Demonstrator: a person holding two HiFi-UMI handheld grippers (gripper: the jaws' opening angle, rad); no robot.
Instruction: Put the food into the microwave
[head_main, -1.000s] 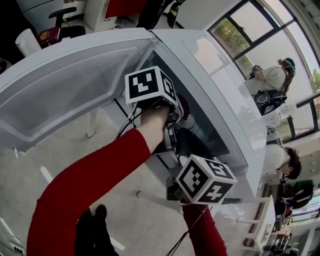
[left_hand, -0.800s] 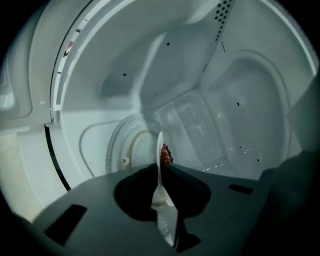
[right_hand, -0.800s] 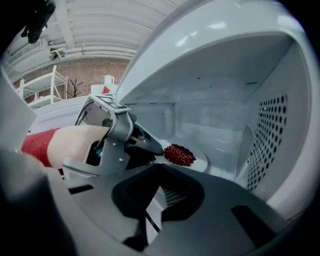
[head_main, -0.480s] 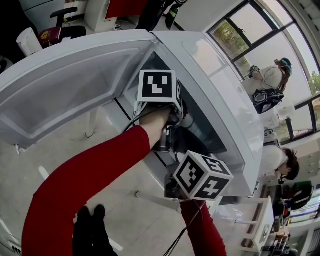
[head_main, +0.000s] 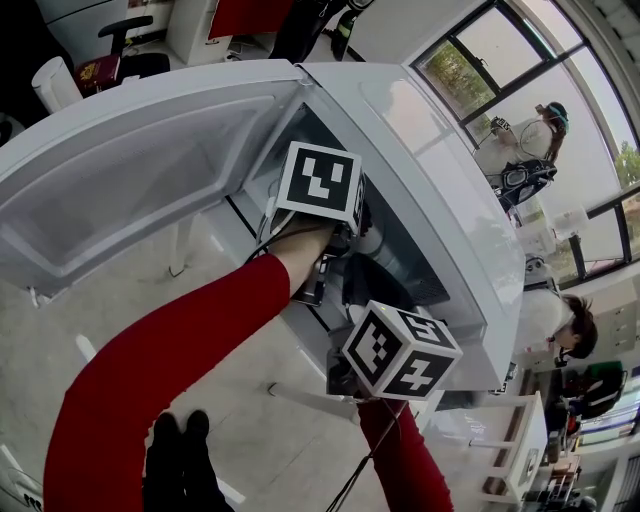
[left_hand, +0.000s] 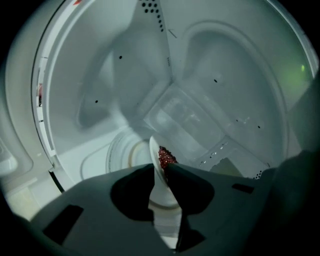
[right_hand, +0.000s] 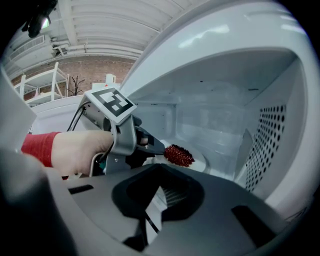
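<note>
Left gripper (left_hand: 160, 169) is inside the microwave (head_main: 400, 130) cavity, jaws opening around the plate (right_hand: 199, 161) rim. Red food (right_hand: 179, 155) lies on the plate. Right gripper (right_hand: 160, 167) sits at the opening, jaws apparently closed and empty. Door (head_main: 130, 170) stands open.

1. The left claw (left_hand: 160, 169) has rolled: its marker cube (head_main: 320, 187) now shows one face almost squarely, where two showed before.
2. Its jaws are opening, with the plate (left_hand: 154, 151) rim between them.
</note>
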